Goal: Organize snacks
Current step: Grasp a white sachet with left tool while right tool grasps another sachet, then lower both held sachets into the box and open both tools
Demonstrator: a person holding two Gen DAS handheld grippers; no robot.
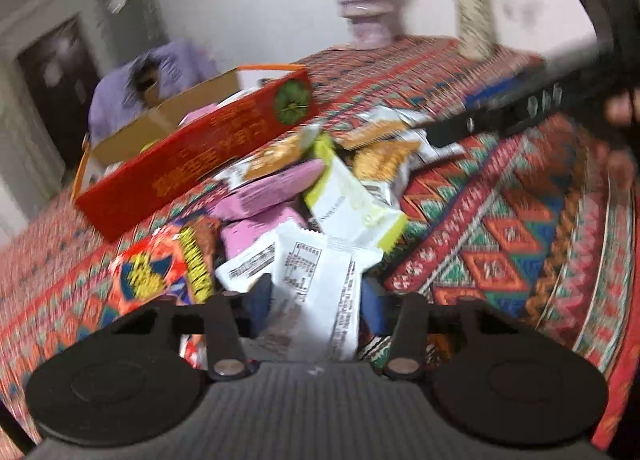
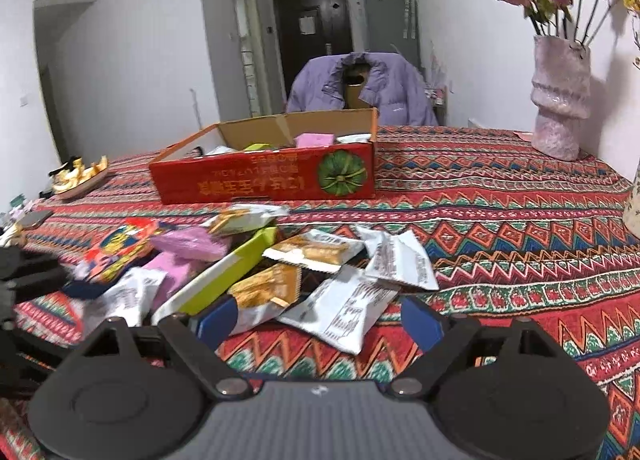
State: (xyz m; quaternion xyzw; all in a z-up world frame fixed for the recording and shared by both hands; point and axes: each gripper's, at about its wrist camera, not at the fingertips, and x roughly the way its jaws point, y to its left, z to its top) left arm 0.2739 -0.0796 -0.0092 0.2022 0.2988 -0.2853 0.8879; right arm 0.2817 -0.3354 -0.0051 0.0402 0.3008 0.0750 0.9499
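A pile of snack packets lies on the patterned tablecloth [image 2: 500, 220]. My left gripper [image 1: 317, 304] is shut on a white snack packet [image 1: 316, 280] at the near edge of the pile, blue pads against its two sides. Beside it lie a red and blue packet [image 1: 152, 272], pink packets [image 1: 272, 188] and a lime and white box [image 1: 352, 200]. My right gripper [image 2: 320, 322] stands open over a white packet [image 2: 344, 312] and an orange cracker packet [image 2: 264, 292]. Behind the pile, the red cardboard box [image 2: 264, 180] holds a few snacks. The left view is blurred.
A pink vase [image 2: 560, 96] with roses stands at the back right of the table, and a second vase [image 1: 474, 20] beside it. A plate of peels [image 2: 80, 176] sits far left. A purple jacket [image 2: 360, 84] hangs on a chair behind the table.
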